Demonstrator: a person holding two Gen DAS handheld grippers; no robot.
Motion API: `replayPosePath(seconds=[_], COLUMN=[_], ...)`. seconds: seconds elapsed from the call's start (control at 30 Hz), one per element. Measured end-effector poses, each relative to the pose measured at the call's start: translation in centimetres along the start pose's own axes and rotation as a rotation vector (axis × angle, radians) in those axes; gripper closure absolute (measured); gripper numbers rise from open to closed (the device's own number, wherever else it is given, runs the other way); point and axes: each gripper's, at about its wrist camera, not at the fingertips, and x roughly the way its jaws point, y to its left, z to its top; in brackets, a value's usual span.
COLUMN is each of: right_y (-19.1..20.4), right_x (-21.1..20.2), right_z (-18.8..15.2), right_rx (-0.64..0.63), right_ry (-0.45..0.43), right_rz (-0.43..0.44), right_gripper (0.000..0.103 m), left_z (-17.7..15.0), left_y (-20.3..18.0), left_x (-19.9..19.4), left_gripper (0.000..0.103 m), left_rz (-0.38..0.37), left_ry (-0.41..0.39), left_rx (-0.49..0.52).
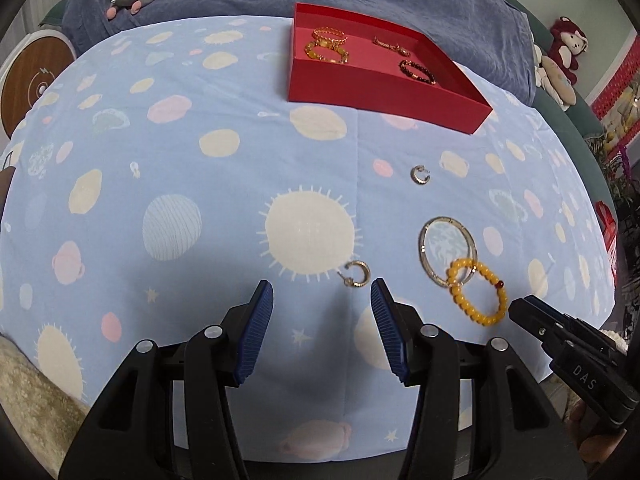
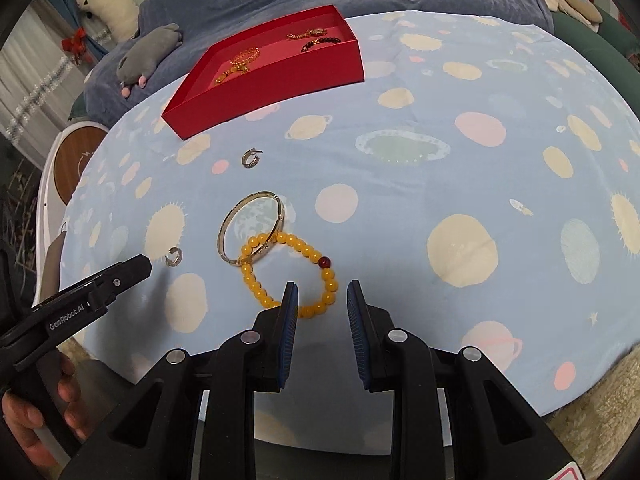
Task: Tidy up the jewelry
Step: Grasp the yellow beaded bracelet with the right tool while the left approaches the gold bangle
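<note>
I keep both grippers above the round worktop [image 1: 192, 128], which is covered with a light blue cloth printed with planets. The left gripper [image 1: 322, 286] has its jaws spread, with nothing between them; the gold hoop earring [image 1: 354, 274] lies on the cloth just beyond its tips. The right gripper [image 2: 322, 286] has its jaws apart too, but narrower, and they pinch nothing; the near edge of the yellow bead bracelet [image 2: 289, 275] is partly hidden behind its left finger. This bracelet, with one dark red bead, overlaps the thin metal bangle [image 2: 252, 233] at one side. A silver hoop earring [image 1: 419, 174] lies alone, between the bangle and the red tray [image 1: 384, 92]. The tray stands at the far side of the worktop and already contains several pieces: gold and amber bracelets, a dark bead bracelet and a small gold piece that I cannot identify. A hand [image 2: 38, 412] holds the left gripper's handle.
</note>
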Motion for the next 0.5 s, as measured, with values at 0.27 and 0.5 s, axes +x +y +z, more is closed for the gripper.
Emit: replayPosePath(seconds=[0.27,0.5], right_y=[0.6,1.1], right_x=[1.1,1.9], right_z=[0.0,0.0], right_rx=[-0.030,-0.051], right_ry=[0.007,0.003], right_rz=[-0.024,-0.048], right_gripper=[0.077,0.081], left_z=[-0.6,-0.9], left_y=[-0.1,-0.2], left_x=[0.1,0.4], left_gripper=[0.054,0.054], left_rz=[0.004,0.005], left_ry=[0.007,0.016], left_rx=[0.000,0.000])
